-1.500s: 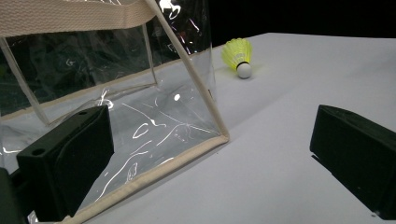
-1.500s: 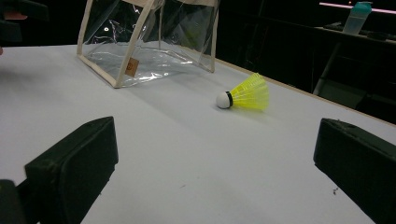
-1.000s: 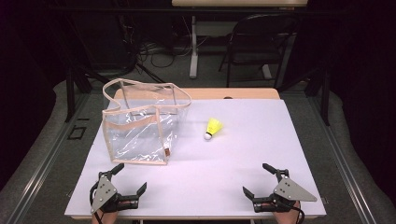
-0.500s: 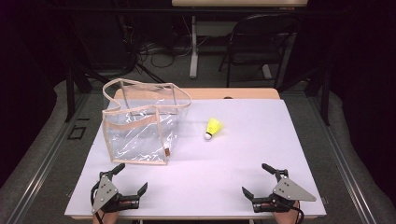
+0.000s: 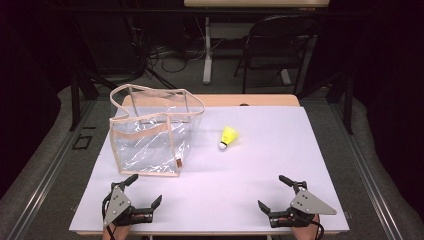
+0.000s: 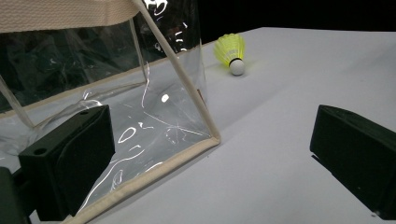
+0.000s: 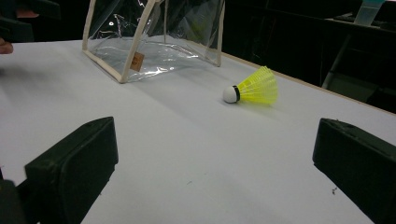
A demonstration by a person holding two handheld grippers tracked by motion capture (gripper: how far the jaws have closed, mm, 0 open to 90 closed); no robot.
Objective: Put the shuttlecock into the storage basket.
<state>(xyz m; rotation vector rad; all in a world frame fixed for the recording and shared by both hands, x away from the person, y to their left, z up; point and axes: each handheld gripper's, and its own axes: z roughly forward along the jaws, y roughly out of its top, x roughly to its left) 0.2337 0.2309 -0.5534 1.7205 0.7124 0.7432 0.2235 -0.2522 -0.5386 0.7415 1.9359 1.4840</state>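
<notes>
Yellow shuttlecock [image 5: 228, 137] lies mid-table, right of the clear bag [image 5: 150, 135], well beyond your left gripper [image 5: 141, 197] and right gripper [image 5: 273, 194], both spread wide, empty; bare tabletop [image 5: 215, 190] between.

The high view looks forward and down over the whole white bench [image 5: 210, 200] from its six o'clock side, while both gripper views sit low near that edge, facing twelve o'clock, sharing the yellow feathered shuttlecock [image 5: 228, 138] and clear plastic tote bag [image 5: 150, 135].
</notes>
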